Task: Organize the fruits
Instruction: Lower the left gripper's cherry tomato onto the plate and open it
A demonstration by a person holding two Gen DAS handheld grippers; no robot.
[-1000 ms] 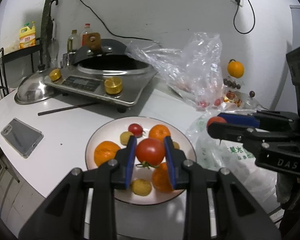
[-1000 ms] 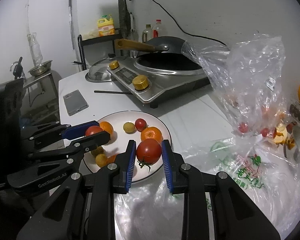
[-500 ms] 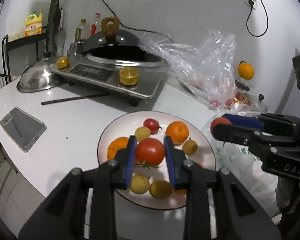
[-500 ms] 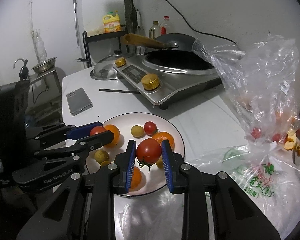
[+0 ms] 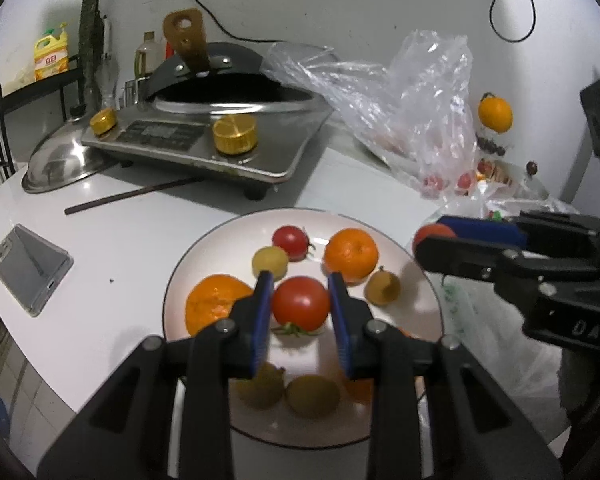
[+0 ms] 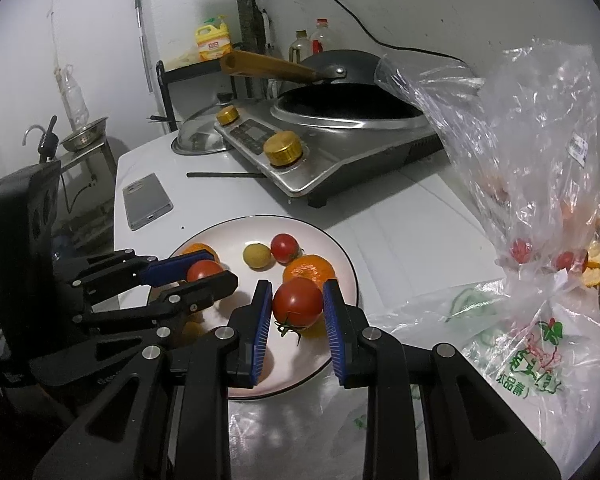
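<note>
walls (image 5: 340, 0): grey-white | counter (image 5: 112, 240): white | floor: probably tiled

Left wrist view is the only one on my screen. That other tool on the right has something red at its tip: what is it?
Observer: The right tool is shut on a red tomato, with the green stalk hanging underneath.
Operator: Is it over the plate?
Observer: From its own camera it lines up with the near right part of the plate, just in front of an orange. I cannot tell how high it is.
Operator: Anything off to the left that I miss?
Observer: A metal strainer bowl sits on a metal stand at the far left.
</note>
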